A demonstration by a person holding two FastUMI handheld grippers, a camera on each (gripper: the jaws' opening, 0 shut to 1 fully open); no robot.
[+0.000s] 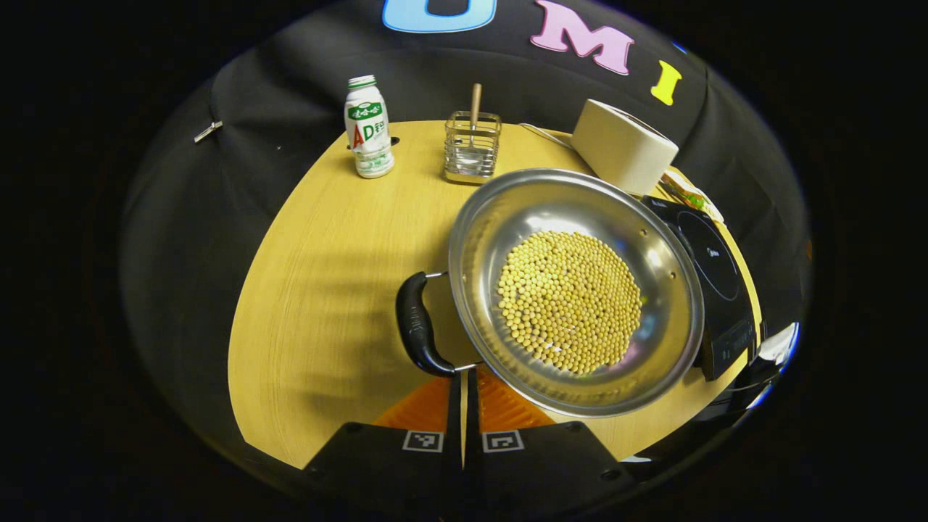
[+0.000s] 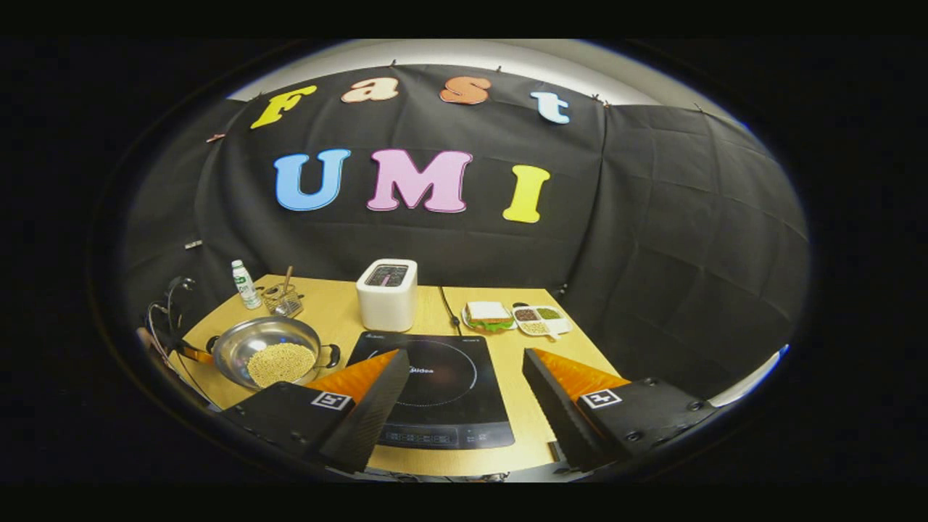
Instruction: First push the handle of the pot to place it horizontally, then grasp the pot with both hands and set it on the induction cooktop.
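Left gripper [image 1: 464, 391] fingers together, tips at black handle [image 1: 419, 324]; steel pot [image 1: 576, 290] holds yellow beans [image 1: 569, 301]; right gripper [image 2: 460, 384] wide.

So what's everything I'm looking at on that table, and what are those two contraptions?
table: one, yellow wood, round-edged, against the black cloth
pot: one, silver, left of the cooktop
beans: a heap, pale yellow, in the pot
pot handle: one near, black, at the left gripper's tips; another shows on the far side
induction cooktop: one, black, table front
toaster: one, white, behind the cooktop
bottle: one, white and green, far corner
wire holder: one, metal, stick inside, beside the bottle
sandwich: one, right of the toaster
divided dish: one, white, beside the sandwich
left gripper: shut
right gripper: open, over the cooktop
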